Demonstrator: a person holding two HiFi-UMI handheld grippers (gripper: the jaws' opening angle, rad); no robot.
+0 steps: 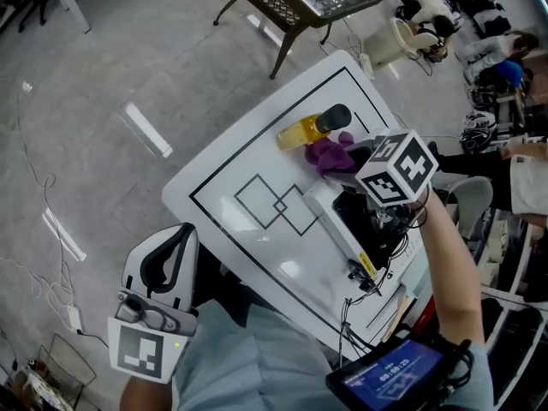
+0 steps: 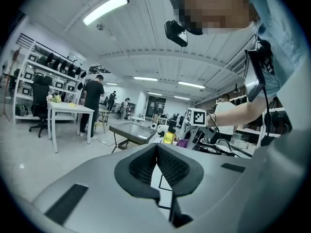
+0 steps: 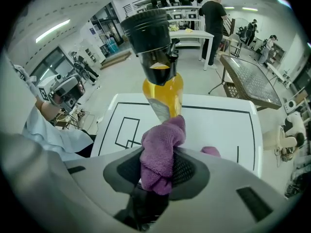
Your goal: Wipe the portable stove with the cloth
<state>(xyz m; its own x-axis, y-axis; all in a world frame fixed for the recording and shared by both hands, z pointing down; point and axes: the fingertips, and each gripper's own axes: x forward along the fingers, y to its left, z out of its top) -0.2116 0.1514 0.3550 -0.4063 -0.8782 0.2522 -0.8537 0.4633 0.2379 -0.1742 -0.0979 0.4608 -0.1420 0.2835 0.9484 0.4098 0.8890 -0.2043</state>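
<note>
Right tongs (image 3: pixel 158 171) clenched on the cloth (image 3: pixel 160 149): purple, fluffy terry, bunched between textured black pads. Left tongs (image 2: pixel 156 152) pressed together with nothing in them, held off the surface's (image 1: pixel 218 191) near corner. Only the head view shows the portable stove (image 1: pixel 364 221): white body, black top, on the white surface with black-lined rectangles. Cloth hangs just past its far end. Amber bottle (image 3: pixel 163 86), black cap, just beside the cloth. Label unreadable.
</note>
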